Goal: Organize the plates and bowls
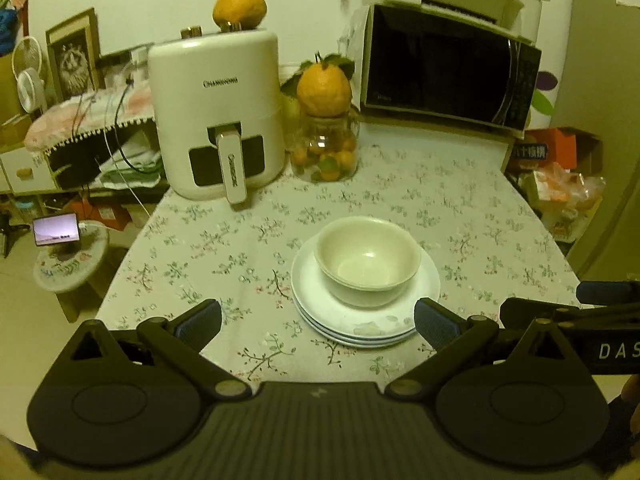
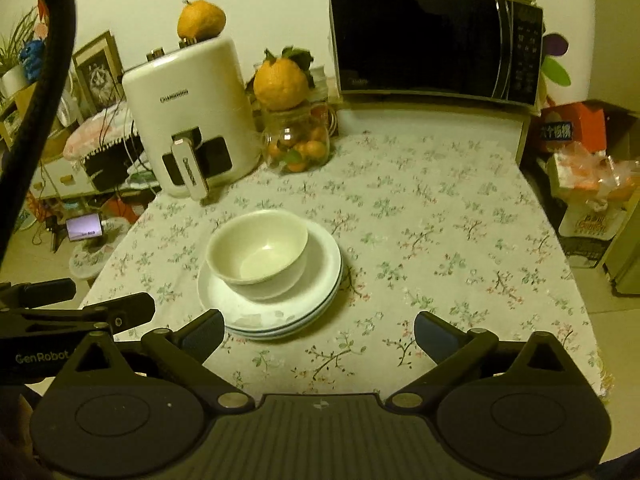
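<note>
We see a cream bowl (image 1: pixel 368 260) sitting upright and empty inside a stack of white plates (image 1: pixel 320 304) on the flowered tabletop (image 1: pixel 460 200), toward its near edge and left of the middle. Our left tongs (image 1: pixel 318 322) stand wide open with nothing between the pads, just short of the near rim of the plates. Our right tongs (image 2: pixel 319 330) are likewise spread wide and empty, to the right of the stack. At the far edge stand a white air fryer (image 1: pixel 216 120), a glass jar of oranges (image 1: pixel 326 152) and a microwave (image 1: pixel 444 68)
</note>
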{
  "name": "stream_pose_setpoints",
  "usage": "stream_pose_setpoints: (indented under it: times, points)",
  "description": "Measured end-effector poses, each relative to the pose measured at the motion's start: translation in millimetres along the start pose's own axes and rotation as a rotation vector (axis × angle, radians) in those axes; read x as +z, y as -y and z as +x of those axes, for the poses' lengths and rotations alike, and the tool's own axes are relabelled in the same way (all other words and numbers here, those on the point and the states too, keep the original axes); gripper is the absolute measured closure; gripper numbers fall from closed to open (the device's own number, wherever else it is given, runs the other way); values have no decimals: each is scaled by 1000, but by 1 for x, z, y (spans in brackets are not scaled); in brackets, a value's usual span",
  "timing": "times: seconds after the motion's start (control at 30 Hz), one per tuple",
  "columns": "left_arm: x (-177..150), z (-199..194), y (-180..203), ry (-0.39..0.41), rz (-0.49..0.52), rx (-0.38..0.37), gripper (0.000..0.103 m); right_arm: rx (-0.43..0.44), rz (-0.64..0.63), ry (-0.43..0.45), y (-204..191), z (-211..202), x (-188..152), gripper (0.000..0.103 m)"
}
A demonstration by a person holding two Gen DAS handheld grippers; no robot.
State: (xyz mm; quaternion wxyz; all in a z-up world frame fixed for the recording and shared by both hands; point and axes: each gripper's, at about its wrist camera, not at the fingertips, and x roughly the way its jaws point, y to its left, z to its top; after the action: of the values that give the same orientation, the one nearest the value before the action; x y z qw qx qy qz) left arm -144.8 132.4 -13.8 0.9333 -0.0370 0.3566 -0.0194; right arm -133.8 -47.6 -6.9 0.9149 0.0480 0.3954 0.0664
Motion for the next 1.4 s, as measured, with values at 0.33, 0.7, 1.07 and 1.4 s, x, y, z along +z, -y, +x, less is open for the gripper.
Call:
stream_pose_setpoints:
  times: [0.33,0.7,1.07,1.4]
  points:
    - [-5,-3,-1,-20,-3,-6,0,-5,-14,20,-5,-9,-5,2]
    - [-6,1,3,-50,11,-38,0,-4,-10,20,-2,-10,-6,2]
    - [-4,6,3,-45,29,-41,0,-8,-9,20,-3,-9,-8,2]
    - [-3,13,6,-51,40,-55,0,-19,-6,20,-2,-4,-10,2]
